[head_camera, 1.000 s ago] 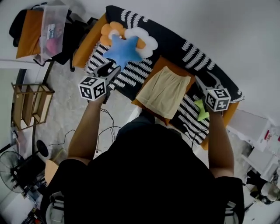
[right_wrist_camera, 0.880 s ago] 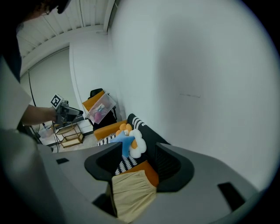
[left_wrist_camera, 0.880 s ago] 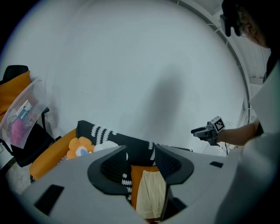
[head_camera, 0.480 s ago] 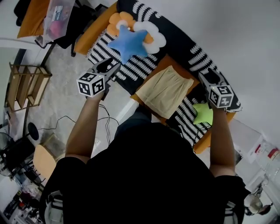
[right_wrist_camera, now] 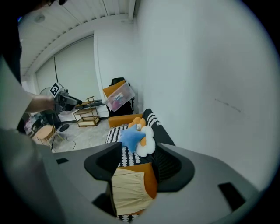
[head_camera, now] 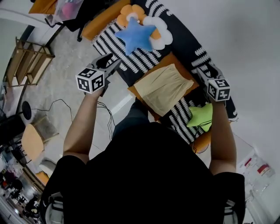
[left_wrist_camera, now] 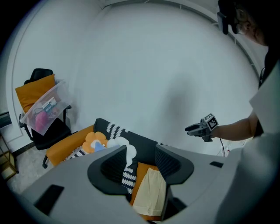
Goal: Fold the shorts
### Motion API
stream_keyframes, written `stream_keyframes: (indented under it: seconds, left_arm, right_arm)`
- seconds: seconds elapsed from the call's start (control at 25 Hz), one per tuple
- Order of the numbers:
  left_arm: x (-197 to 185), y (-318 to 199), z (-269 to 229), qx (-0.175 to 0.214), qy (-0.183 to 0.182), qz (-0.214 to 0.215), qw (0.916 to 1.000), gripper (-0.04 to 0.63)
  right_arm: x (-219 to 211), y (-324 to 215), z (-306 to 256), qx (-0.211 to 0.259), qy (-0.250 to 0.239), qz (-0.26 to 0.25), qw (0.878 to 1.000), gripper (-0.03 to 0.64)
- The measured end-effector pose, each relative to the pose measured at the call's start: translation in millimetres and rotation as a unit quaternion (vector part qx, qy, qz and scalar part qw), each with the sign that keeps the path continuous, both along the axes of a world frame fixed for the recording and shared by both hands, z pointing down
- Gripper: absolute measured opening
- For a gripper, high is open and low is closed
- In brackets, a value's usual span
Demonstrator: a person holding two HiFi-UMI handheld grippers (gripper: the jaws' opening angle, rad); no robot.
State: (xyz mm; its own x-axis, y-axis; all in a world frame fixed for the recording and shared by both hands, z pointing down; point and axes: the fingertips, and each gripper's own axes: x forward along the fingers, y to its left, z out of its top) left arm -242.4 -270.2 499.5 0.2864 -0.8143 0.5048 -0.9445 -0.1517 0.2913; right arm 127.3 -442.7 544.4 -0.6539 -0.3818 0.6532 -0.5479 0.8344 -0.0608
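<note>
Cream shorts [head_camera: 162, 87] lie flat on an orange cushion [head_camera: 171, 59] on the black-and-white striped sofa [head_camera: 131, 65]. My left gripper [head_camera: 114, 62] hovers open in the air over the sofa's left front edge, left of the shorts. Right of the shorts my right gripper [head_camera: 197, 70] hangs open above the sofa back. Neither touches the cloth. In the left gripper view the shorts [left_wrist_camera: 151, 197] show below the empty left gripper [left_wrist_camera: 142, 162]. The right gripper view has the shorts [right_wrist_camera: 127, 190] under the empty right gripper [right_wrist_camera: 138, 162].
A blue star pillow [head_camera: 139, 35], a white cloud cushion [head_camera: 159, 33] and an orange flower cushion [head_camera: 131, 11] lie on the sofa's far left. A green star pillow [head_camera: 202, 116] sits near its right end. A wooden shelf [head_camera: 30, 61], a stool [head_camera: 37, 138] and cables stand on the floor.
Both grippers have drifted a little towards the shorts, and the right one has rolled. The head view has swung, so the sofa sits higher and the green pillow shows more.
</note>
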Motion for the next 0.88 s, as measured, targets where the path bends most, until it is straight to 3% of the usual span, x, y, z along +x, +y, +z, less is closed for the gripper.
stream_keyframes:
  seconds: [0.48, 0.88]
  left_arm:
    - [3, 49, 43, -0.020, 0.001, -0.055, 0.9983, 0.219]
    - [-5, 59, 126, -0.059, 0.015, -0.070, 0.9957, 0.221]
  right_arm:
    - [-31, 7, 57, 0.001, 0.047, -0.095, 0.994, 0.253]
    - [-58, -5, 148, -0.005, 0.122, -0.178, 0.976, 0.256]
